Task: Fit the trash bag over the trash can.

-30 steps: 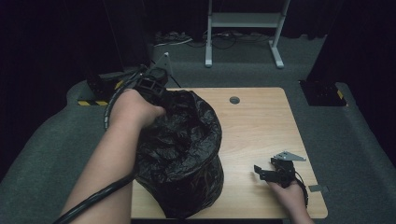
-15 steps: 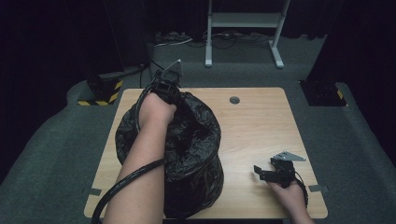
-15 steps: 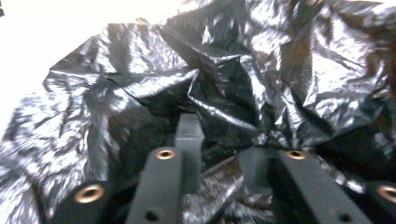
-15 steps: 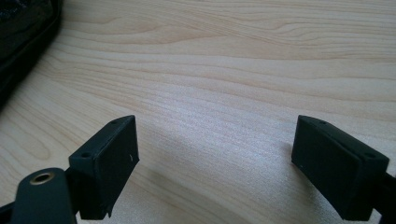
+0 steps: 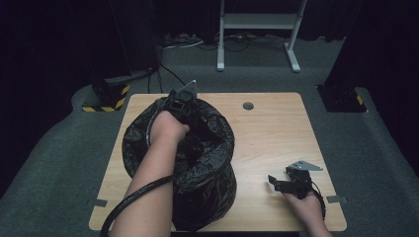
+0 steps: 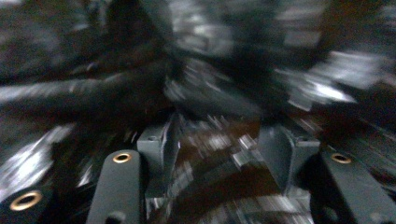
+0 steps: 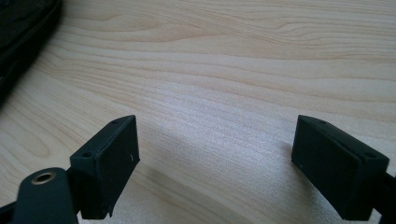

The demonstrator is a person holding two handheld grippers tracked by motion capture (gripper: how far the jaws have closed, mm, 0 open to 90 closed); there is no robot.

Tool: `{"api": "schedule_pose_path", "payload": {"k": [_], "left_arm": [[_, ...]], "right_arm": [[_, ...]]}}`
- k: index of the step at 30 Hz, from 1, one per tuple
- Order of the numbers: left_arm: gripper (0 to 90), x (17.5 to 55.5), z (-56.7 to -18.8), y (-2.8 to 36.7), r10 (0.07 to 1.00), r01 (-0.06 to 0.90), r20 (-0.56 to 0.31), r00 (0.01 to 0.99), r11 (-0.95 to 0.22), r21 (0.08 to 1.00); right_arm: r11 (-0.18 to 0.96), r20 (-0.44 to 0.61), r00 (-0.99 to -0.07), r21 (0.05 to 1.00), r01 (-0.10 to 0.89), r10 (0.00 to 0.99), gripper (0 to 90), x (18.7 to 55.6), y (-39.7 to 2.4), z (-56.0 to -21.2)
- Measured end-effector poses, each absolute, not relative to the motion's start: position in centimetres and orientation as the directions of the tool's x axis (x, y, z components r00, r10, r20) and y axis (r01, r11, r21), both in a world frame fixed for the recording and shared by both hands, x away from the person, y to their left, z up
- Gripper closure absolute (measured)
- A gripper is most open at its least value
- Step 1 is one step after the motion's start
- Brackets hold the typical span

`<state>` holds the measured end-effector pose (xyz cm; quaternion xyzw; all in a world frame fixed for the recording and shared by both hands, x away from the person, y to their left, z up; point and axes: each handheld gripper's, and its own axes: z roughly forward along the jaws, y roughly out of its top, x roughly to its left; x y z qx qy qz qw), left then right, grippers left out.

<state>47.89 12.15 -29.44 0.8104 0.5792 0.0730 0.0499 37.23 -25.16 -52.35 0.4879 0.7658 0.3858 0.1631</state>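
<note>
Our left gripper [image 5: 190, 123] fingers, just opening, stand parted with crinkled black bag [image 5: 207, 168] plastic around them (blurred); our right gripper [image 7: 215, 158] fingers rest spread over bare worktop [image 7: 224, 70].

One black bag [image 5: 197, 163], one table [image 5: 276, 133], two hand-held grippers.

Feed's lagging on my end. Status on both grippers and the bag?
Left gripper down inside black bag, jaws apart and just opening, blurred plastic between them. Right gripper open, empty, resting on table. Nothing in the way.
</note>
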Motion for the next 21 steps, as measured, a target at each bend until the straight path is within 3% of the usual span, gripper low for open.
{"api": "schedule_pose_path", "payload": {"k": [2,4,6,9,16,19,21], "left_arm": [[51.1,47.3,-27.3,11.7,0.934,0.920,0.069,0.351,-0.358,0.163],[60.2,46.9,-25.0,11.3,0.924,0.904,0.083,0.373,-0.382,0.191],[61.7,46.9,-23.5,10.9,0.926,0.899,0.075,0.370,-0.377,0.222],[57.8,47.8,-24.3,9.9,0.931,0.905,0.038,0.362,-0.361,0.226],[46.6,48.5,-30.7,8.4,0.926,0.920,-0.097,0.365,-0.342,0.189],[38.9,47.8,-30.4,9.0,0.922,0.916,-0.066,0.381,-0.367,0.164],[39.6,46.8,-27.2,10.2,0.921,0.903,-0.006,0.390,-0.381,0.199]], "right_arm": [[0.227,0.125,-0.470,0.750,0.622,0.874,14.6,37.2,-25.1,-52.3],[0.230,0.122,-0.472,0.750,0.620,0.873,14.6,37.2,-25.1,-52.4],[0.235,0.117,-0.474,0.750,0.619,0.873,14.6,37.2,-25.0,-52.4],[0.239,0.114,-0.476,0.749,0.618,0.872,14.6,37.2,-24.9,-52.4],[0.231,0.125,-0.476,0.750,0.620,0.871,14.8,37.2,-25.0,-52.4],[0.234,0.123,-0.477,0.749,0.620,0.870,14.8,37.2,-25.0,-52.4],[0.236,0.121,-0.477,0.748,0.620,0.871,14.8,37.3,-24.9,-52.4]]}}
